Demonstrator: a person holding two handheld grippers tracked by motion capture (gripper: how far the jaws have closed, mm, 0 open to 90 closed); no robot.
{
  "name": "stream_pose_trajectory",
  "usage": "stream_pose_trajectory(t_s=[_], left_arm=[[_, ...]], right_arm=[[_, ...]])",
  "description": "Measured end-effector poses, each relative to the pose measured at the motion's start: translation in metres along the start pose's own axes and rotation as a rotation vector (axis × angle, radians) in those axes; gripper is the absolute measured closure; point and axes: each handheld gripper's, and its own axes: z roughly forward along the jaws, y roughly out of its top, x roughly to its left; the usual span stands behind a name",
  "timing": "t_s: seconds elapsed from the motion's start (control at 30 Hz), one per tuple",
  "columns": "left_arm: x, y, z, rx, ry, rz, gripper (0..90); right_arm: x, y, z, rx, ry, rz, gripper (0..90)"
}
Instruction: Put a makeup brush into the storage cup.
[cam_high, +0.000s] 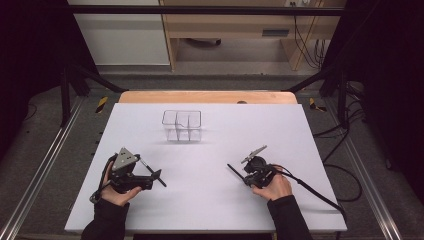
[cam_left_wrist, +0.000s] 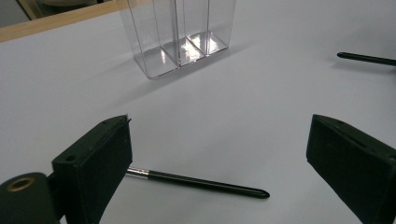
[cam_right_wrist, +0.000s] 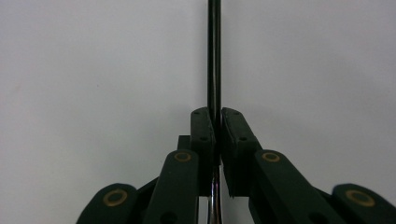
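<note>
A clear plastic holder (cam_high: 181, 125) with several narrow compartments stands empty at the middle back of the white table; it also stands ahead in the left gripper view (cam_left_wrist: 180, 39). My left gripper (cam_high: 152, 176) rests at the front left, open, its jaws (cam_left_wrist: 219, 154) wide apart. A black pen (cam_left_wrist: 201, 182) lies flat on the table between them, touching neither pad, one end hidden behind the left jaw. My right gripper (cam_high: 246, 178) at the front right is shut on a second black pen (cam_right_wrist: 214, 56), which sticks out straight ahead past the pads (cam_high: 234, 170).
The white board (cam_high: 210, 210) lies on a wooden table whose far edge (cam_high: 207, 97) shows behind it. Cables (cam_high: 320, 192) trail off to the right. The right pen's tip (cam_left_wrist: 366, 58) shows at the right edge of the left gripper view.
</note>
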Motion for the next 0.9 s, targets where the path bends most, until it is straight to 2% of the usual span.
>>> stream_pose_trajectory(t_s=[0.27,0.53,0.77,0.9], left_arm=[[-0.004,0.003,-0.001,-0.001,-0.008,0.016,6.1],[-0.007,0.005,-0.002,-0.007,-0.015,0.030,6.1],[-0.011,0.008,-0.002,-0.012,-0.020,0.042,6.1],[-0.013,0.010,-0.003,-0.012,-0.025,0.054,6.1]], right_arm=[[-0.001,0.005,-0.023,-0.080,0.034,-0.027,84.4],[0.001,0.020,-0.047,-0.173,0.069,-0.052,84.4],[0.005,0.033,-0.052,-0.186,0.076,-0.079,84.4],[0.009,0.041,-0.056,-0.190,0.086,-0.110,84.4]])
